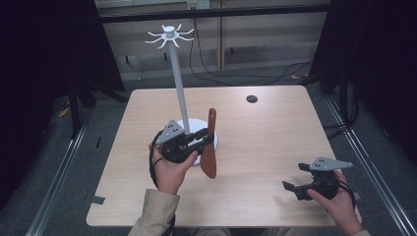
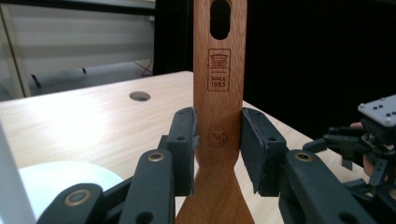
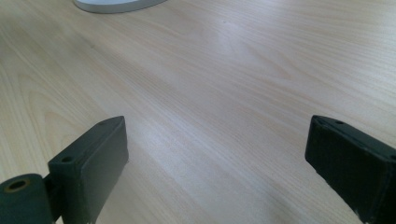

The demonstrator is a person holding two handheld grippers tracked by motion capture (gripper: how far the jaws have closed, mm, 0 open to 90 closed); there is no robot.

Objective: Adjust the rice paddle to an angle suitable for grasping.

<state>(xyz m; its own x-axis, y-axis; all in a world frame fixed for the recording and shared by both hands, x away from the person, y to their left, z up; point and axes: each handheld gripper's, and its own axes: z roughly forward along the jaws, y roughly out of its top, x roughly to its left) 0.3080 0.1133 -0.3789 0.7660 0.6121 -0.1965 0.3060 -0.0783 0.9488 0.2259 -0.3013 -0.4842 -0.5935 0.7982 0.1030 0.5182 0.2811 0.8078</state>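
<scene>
A brown wooden spatula [image 1: 210, 145] stands upright above the table, handle up, blade down. My left gripper [image 1: 208, 139] is shut on its handle, beside the white stand [image 1: 176, 78]. In the left gripper view both pads press the spatula [image 2: 218, 93] just below its engraved marks, and a hanging slot shows at the handle's top. The stand has a round white base [image 1: 194, 129], a tall pole and a crown of hooks [image 1: 170, 36]. My right gripper [image 1: 294, 178] rests low at the table's front right, jaws wide apart; in its own view my right gripper [image 3: 219, 154] has only bare tabletop between the pads.
The light wooden table [image 1: 265, 142] has a small round hole [image 1: 252, 99] near its far edge. Dark curtains stand at both sides. Cables lie on the floor behind the table. The stand's base [image 3: 116, 4] lies ahead of the right gripper.
</scene>
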